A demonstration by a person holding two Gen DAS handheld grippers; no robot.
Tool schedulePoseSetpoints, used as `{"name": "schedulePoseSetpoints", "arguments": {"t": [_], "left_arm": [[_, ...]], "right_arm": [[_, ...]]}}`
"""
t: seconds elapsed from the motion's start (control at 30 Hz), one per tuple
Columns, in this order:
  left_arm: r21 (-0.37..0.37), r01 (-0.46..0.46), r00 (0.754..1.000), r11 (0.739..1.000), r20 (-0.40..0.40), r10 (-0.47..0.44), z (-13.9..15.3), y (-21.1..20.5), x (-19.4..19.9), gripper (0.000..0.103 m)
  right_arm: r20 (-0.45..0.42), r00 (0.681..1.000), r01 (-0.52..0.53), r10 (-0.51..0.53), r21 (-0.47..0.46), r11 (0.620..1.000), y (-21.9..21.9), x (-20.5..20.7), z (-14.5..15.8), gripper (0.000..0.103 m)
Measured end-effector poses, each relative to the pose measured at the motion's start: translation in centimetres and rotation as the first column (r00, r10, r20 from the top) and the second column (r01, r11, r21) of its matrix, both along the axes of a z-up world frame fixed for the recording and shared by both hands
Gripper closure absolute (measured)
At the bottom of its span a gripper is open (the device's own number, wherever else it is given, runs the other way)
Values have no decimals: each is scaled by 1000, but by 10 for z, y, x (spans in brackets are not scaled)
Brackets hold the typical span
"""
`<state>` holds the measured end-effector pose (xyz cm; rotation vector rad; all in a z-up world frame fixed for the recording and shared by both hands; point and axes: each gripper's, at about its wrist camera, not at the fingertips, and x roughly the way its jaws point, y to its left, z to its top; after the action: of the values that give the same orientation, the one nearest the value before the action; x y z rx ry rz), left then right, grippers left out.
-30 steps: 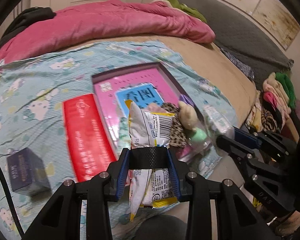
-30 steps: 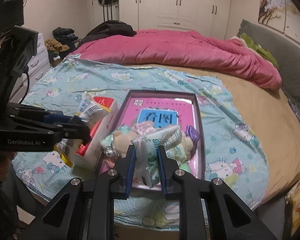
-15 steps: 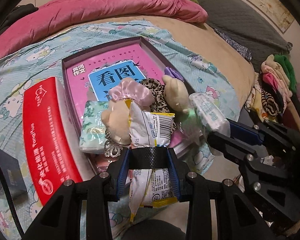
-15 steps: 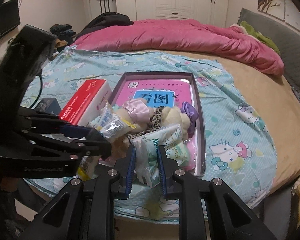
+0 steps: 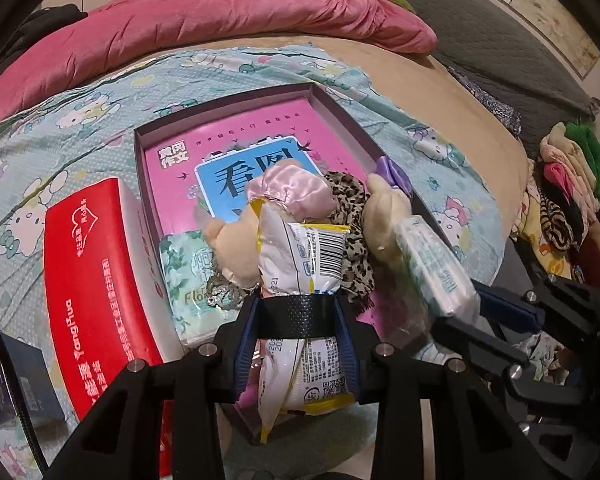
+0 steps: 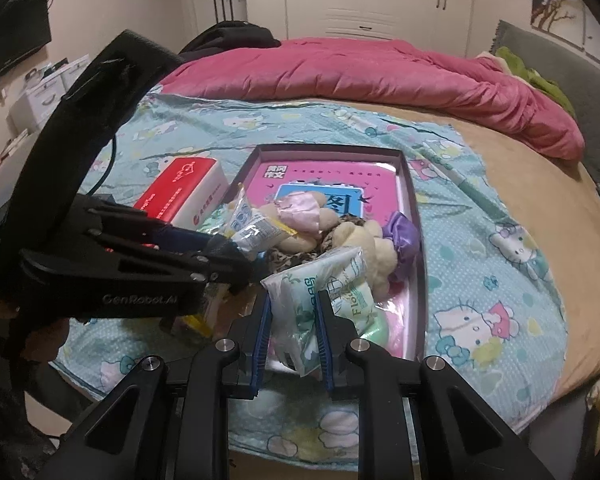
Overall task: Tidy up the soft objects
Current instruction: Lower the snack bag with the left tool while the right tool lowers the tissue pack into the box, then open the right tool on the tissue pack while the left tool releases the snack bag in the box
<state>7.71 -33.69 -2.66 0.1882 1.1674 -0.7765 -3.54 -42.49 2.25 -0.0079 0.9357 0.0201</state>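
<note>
My left gripper [image 5: 296,308] is shut on a white and yellow snack packet [image 5: 304,256] with a barcode. It hangs over the near end of a dark purple tray [image 5: 228,108]. My right gripper [image 6: 293,304] is shut on a pale green tissue pack [image 6: 320,280] just above the same end of the tray [image 6: 328,147]. A pink book [image 5: 220,148] lies in the tray. On the book sit a beige plush toy [image 5: 384,208], a pink satin scrunchie [image 5: 288,188], a leopard scrunchie [image 5: 352,200] and a purple one [image 6: 400,236]. A second green tissue pack [image 5: 180,264] lies at the tray's near left.
A red tissue box [image 5: 92,272] lies against the tray's left side, with a small dark box [image 5: 16,384] beyond it. A pink quilt [image 6: 380,72] is heaped at the back of the bed. Folded clothes [image 5: 568,184] are piled off the bed's right edge.
Both grippers have come down and closer to the near end of the tray, each still holding its pack. The plush toys and scrunchies now sit right in front of the left gripper.
</note>
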Motion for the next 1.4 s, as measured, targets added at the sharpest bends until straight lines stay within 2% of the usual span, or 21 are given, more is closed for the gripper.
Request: {"name": "schedulePoseSetpoints", "arguments": {"t": [0.13,0.53,0.87,1.07,1.23,1.4], "left_arm": [[8,1,1000,1000,23,-1,-1,1,4,65],[9,-16,1000,1000,19,16,-7,5,16,65],[-10,-18,1000,1000,6,18,-9,7,17,65],[-11,-18,1000,1000,5,18,-9,6,17,65],[-11,-18,1000,1000,5,18,-9,6,16,65],[-12,-18,1000,1000,6,18,-9,6,17,65]], "right_arm": [[1,1000,-22,22,3,1000,2,8,-5,81],[14,999,-34,34,-17,999,1,30,-16,81],[-11,998,-54,54,12,998,5,23,-41,81],[-16,999,-49,50,14,999,4,24,-46,77],[-28,999,-44,44,5,999,2,24,-48,68],[-23,999,-34,34,4,999,1,22,-47,67]]}}
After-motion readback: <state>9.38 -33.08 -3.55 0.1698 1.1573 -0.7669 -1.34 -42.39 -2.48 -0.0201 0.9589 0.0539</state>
